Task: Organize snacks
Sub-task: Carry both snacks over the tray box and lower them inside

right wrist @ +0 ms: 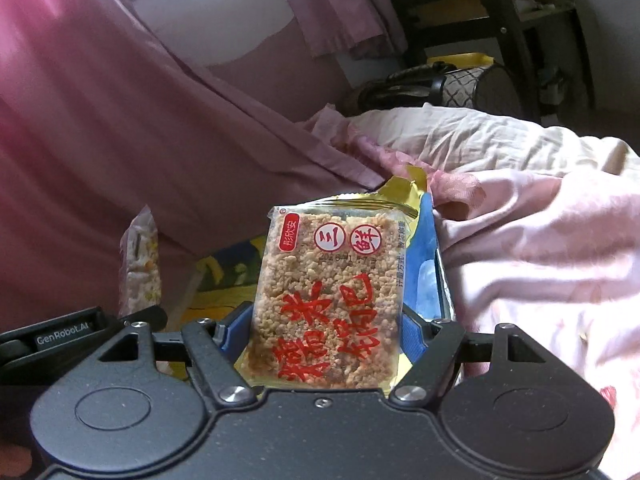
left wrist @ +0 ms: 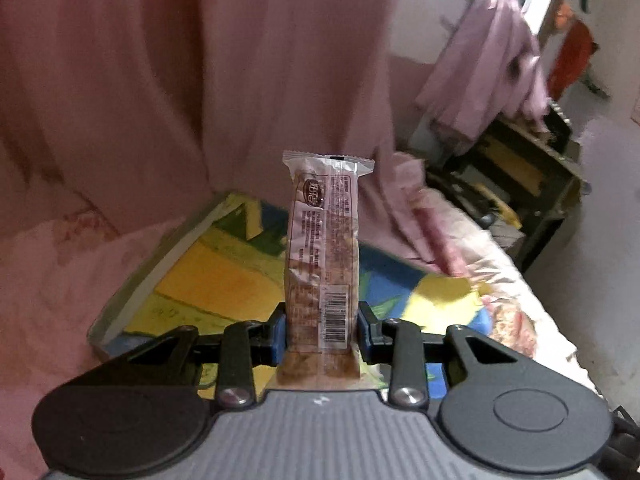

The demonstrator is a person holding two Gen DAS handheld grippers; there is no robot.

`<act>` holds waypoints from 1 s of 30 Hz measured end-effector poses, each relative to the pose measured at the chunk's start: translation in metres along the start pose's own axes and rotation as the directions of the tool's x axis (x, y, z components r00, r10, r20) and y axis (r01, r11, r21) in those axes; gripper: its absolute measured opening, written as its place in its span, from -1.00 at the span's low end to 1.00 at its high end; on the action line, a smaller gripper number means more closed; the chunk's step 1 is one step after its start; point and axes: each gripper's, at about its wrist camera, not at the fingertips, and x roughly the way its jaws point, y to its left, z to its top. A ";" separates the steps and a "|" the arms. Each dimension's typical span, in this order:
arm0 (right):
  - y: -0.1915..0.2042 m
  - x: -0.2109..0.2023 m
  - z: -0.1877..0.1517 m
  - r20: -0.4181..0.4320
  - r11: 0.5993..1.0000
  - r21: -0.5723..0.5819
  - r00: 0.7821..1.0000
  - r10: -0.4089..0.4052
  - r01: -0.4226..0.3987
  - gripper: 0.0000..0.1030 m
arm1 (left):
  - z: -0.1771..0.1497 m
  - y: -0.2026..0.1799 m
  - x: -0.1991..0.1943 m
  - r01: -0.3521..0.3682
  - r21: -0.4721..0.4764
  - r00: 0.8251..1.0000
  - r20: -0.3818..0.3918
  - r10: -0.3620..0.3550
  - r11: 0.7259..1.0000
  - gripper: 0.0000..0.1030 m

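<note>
In the left wrist view my left gripper [left wrist: 322, 330] is shut on a long snack bar [left wrist: 320, 248] in a clear wrapper with a barcode, which stands upright between the blue pads. Below and beyond it lies a colourful yellow-and-blue tray [left wrist: 208, 276] on a pink bedspread. In the right wrist view my right gripper [right wrist: 326, 336] is shut on a square rice cracker packet [right wrist: 328, 296] with red characters, also upright. The same snack bar [right wrist: 140, 260] and part of my left gripper show at the left of that view. The tray [right wrist: 430, 280] lies partly hidden behind the packet.
Pink curtains [left wrist: 180, 80] hang behind the bed. A dark shelf unit [left wrist: 516, 176] with clutter stands at the right, with clothes draped above it. A rumpled pink-and-white quilt [right wrist: 520, 220] lies at the right of the tray. A dark patterned bag [right wrist: 460, 88] sits beyond the quilt.
</note>
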 end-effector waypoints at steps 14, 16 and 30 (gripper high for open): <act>0.015 0.052 -0.027 -0.065 0.980 -0.167 0.990 -0.125 0.112 0.45 | -0.021 0.033 0.044 -0.034 -0.018 0.994 -0.107 0.032 0.999 -0.28; 0.018 0.055 -0.030 -0.066 0.970 -0.204 0.987 -0.147 0.131 0.45 | -0.025 0.031 0.051 -0.049 0.000 0.991 -0.128 0.048 0.999 -0.28; 0.027 0.042 -0.033 -0.044 0.948 -0.277 0.983 -0.178 0.160 0.77 | -0.028 0.016 0.037 -0.064 0.055 0.991 -0.115 0.070 0.996 -0.02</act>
